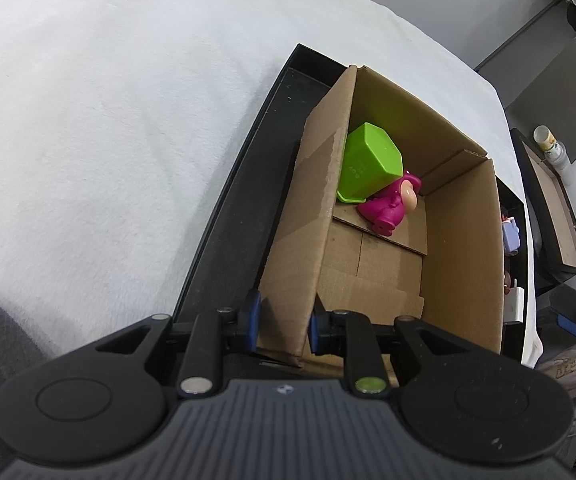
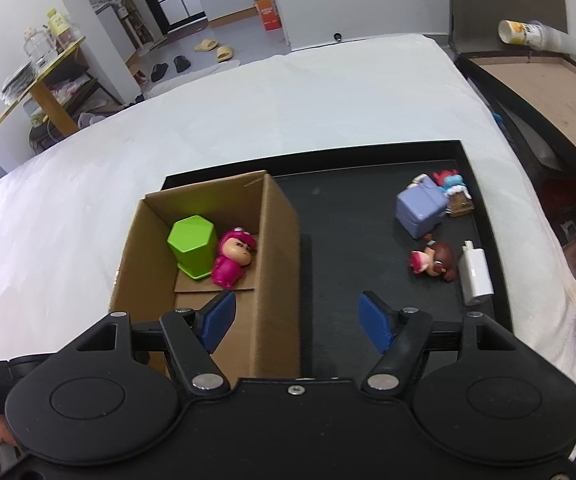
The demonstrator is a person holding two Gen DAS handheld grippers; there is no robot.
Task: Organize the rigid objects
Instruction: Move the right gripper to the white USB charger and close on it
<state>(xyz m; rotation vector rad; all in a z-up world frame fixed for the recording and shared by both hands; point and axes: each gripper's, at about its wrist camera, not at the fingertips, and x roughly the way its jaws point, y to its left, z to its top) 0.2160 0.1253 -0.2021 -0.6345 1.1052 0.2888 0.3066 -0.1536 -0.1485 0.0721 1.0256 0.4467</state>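
An open cardboard box [image 2: 280,240] stands on a black tray [image 2: 347,220] and holds a green hexagonal cup [image 2: 190,246] lying beside a pink figurine [image 2: 234,258]. Both show in the left wrist view, the cup [image 1: 369,160] and the figurine [image 1: 387,208]. My left gripper [image 1: 284,324] is shut on the box's near left wall [image 1: 307,216]. My right gripper [image 2: 297,320] is open and empty above the box's right wall. On the tray's right lie a lilac box toy [image 2: 421,208], a brown-haired figurine [image 2: 433,260], a white adapter [image 2: 475,276] and a small blue-and-red figure [image 2: 451,184].
The tray lies on a white cloth-covered surface [image 2: 288,112]. A dark side table [image 2: 547,96] with a paper cup [image 2: 521,32] stands to the right. A wooden shelf [image 2: 40,80] and shoes are on the floor far behind.
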